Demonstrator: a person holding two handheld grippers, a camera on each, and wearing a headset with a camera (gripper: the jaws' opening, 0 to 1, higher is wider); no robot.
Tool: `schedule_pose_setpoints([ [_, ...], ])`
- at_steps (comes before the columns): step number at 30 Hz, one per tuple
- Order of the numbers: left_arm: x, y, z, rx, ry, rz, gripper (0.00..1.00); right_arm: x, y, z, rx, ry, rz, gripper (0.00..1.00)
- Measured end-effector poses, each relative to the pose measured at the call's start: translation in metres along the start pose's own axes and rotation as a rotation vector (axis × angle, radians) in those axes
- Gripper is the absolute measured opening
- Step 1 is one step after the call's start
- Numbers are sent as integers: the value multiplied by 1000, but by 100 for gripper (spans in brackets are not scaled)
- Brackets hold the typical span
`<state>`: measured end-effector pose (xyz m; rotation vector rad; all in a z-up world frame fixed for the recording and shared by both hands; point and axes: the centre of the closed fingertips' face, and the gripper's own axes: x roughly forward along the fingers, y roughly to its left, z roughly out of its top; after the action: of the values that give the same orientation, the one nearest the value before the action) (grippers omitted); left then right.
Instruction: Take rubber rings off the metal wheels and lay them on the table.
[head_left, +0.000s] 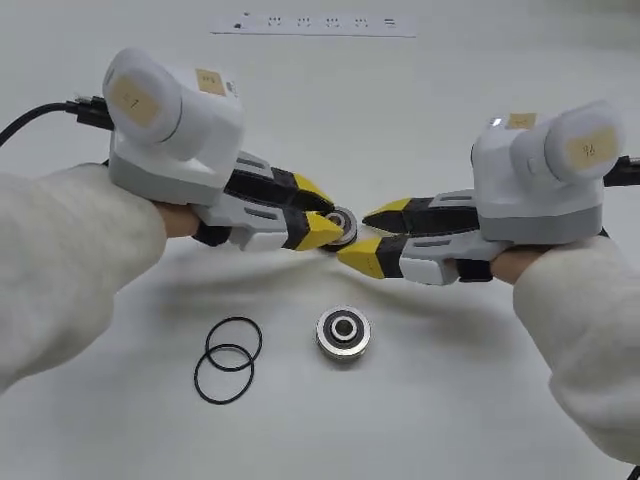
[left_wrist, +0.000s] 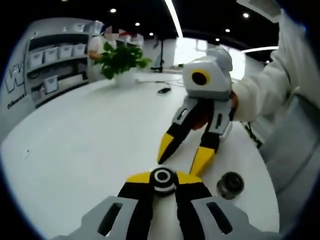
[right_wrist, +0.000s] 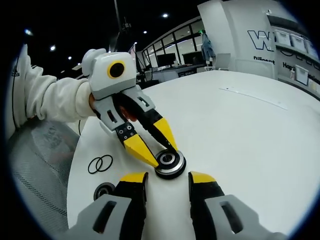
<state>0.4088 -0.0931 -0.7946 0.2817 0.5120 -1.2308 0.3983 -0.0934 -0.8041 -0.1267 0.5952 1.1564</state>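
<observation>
My left gripper (head_left: 335, 222) is shut on a small metal wheel (head_left: 342, 224), held above the white table (head_left: 450, 380). In the left gripper view the wheel (left_wrist: 163, 182) sits between my yellow jaw tips. A dark band runs around its rim (right_wrist: 170, 162). My right gripper (head_left: 362, 237) faces it, open, with one jaw tip above and one below the wheel's right edge. A second wheel (head_left: 343, 333) lies flat on the table below them. Two black rubber rings (head_left: 229, 358) lie overlapping to its left; the rings (right_wrist: 100, 163) also lie loose in the right gripper view.
A white printed strip (head_left: 313, 24) lies at the table's far edge. A black cable (head_left: 40, 115) trails off the left gripper. A potted plant (left_wrist: 120, 60) and shelves (left_wrist: 55, 60) stand beyond the table.
</observation>
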Motion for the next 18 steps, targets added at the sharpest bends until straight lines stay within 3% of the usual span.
schedule_pose_setpoints([
  [1, 1, 1, 3, 33, -16, 7, 16, 1, 0, 0, -6, -2, -2, 29],
  [8, 1, 0, 1, 32, -10, 10, 14, 7, 2, 2, -70, 6, 2, 26],
  [18, -3, -16, -2, 22, -17, -5, 14, 0, 13, -5, -132, 30, 14, 19],
])
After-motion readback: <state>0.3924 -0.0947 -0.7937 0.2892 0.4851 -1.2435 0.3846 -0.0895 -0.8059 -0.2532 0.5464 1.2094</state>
